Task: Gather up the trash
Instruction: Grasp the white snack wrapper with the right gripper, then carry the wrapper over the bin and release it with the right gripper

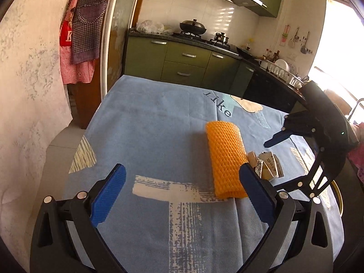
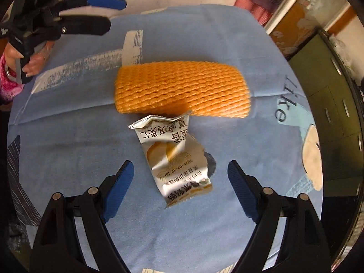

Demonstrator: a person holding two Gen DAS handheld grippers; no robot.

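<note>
"like" on tablecloth [image 2: 250,52]; "2025-09-12" on wrapper [image 2: 175,157]

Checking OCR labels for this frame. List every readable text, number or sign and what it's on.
"like" – printed on the blue tablecloth.
"2025-09-12" – date on the crumpled snack wrapper, upside down in the right wrist view.
Chinese characters – on the same wrapper, inverted and creased; not reliably readable.
"K" – white letter on the red apron hanging by the wall; rest hidden.
Orange foam net: no text.

Bare cloth on the desk [image 1: 145,132] left of the net [image 1: 225,159], open to a claw; wrapper [image 2: 175,159] touching the net's near edge, no gap between; open cloth either side of the wrapper, between the right claw [image 2: 180,173] fingers
</note>
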